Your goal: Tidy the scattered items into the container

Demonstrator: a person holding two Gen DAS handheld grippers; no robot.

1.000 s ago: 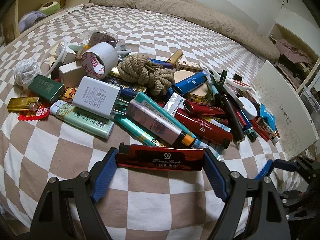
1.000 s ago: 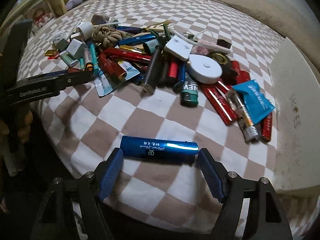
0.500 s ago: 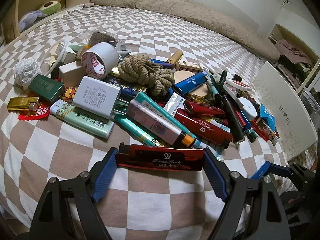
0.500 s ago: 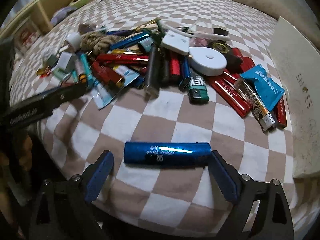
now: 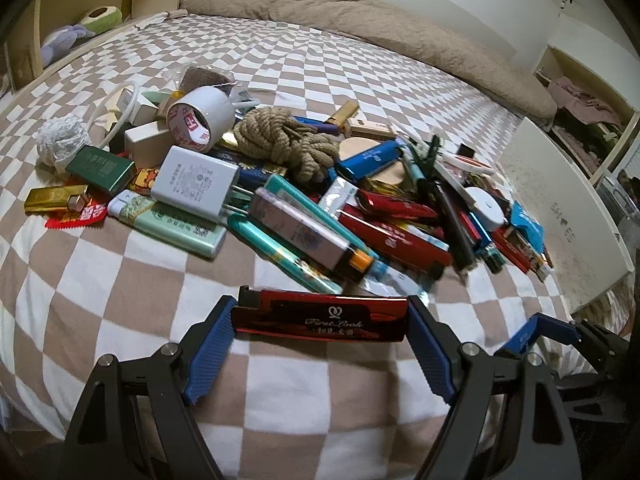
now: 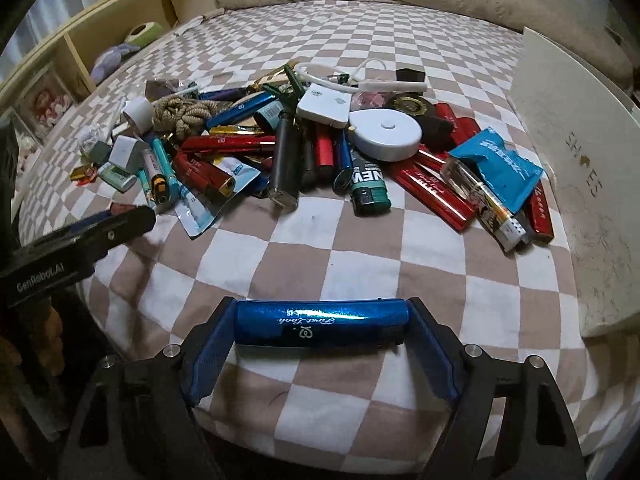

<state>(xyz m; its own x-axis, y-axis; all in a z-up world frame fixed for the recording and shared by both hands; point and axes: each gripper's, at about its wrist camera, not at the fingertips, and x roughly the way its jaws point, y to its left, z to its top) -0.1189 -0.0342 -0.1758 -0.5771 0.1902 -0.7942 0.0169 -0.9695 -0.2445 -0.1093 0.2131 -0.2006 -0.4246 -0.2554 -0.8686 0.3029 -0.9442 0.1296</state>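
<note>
My left gripper is shut on a red "First Look" lighter, held crosswise just in front of a pile of scattered items on a checkered bed. My right gripper is shut on a blue "First Look" lighter, held crosswise over the bed's near edge. The pile lies beyond it. A white shoe box stands at the right of the pile; it also shows in the left wrist view. The right gripper's fingers show at the lower right of the left wrist view.
The pile holds a rope coil, a tape roll, a white charger, a round white tape measure and several lighters. A beige blanket lies at the bed's far side. Shelves stand left.
The right gripper has swung with the blue lighter so the shoe box sits closer on its right. The left gripper and red lighter have barely moved.
</note>
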